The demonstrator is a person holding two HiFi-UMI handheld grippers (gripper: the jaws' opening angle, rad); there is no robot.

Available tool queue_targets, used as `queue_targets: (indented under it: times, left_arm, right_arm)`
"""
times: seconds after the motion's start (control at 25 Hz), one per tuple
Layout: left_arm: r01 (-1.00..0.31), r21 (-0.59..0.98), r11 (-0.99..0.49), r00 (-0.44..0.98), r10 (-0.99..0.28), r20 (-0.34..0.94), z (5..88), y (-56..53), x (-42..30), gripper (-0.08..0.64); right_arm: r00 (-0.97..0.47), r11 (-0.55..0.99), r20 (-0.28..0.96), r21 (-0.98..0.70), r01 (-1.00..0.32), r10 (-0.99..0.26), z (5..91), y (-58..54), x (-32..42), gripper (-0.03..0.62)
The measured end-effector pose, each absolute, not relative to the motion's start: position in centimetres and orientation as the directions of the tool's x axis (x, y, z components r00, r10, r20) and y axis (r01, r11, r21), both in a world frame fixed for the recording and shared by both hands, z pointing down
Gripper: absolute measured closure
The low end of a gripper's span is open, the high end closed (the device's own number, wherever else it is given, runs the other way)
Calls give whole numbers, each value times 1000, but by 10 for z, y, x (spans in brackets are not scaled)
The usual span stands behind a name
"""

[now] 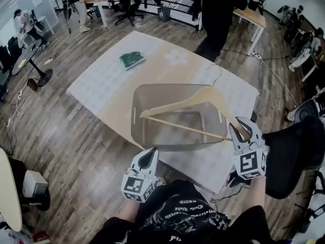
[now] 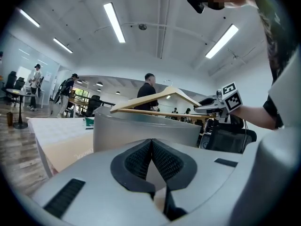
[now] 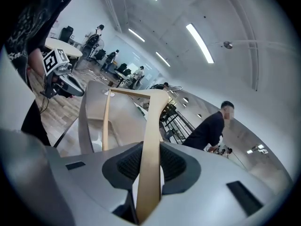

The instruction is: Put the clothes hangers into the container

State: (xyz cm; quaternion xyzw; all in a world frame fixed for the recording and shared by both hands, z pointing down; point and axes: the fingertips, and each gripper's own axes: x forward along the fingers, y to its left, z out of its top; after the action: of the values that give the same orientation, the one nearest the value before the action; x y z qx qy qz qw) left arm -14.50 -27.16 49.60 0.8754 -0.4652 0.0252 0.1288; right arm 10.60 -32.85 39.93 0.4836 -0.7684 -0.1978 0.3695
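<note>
Table [image 1: 96, 85] w/ 1 container [image 1: 136, 117], 1 hanger [image 1: 188, 103] clamped by right gripper [image 1: 242, 126]; left gripper [image 1: 151, 155] closed, empty.

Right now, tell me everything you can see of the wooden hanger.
The wooden hanger is pale, smooth wood, with two sloping arms, a straight crossbar beneath them and a thin wire hook at the peak. It lies nearly flat, slightly tilted, over the open grey container, with the hook pointing away from the person. The right gripper is clamped on the end of one arm. Whether the other end rests on the container's rim is unclear.
</note>
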Motion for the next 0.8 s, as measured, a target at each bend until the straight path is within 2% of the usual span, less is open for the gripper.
queue_targets:
  times: [0.4,0.8]
  left_arm:
    - [-849,211,-485,521,-835,176,493,-266,-159,540]
    - [-870,228,-436,481,-854,201,491,-272,-165,540]
  right_arm:
    - [-318,595,503,673,-439,-803,409,-359,73,492]
    - [-286,700,640,634,-329,-713,436,-388,73,492]
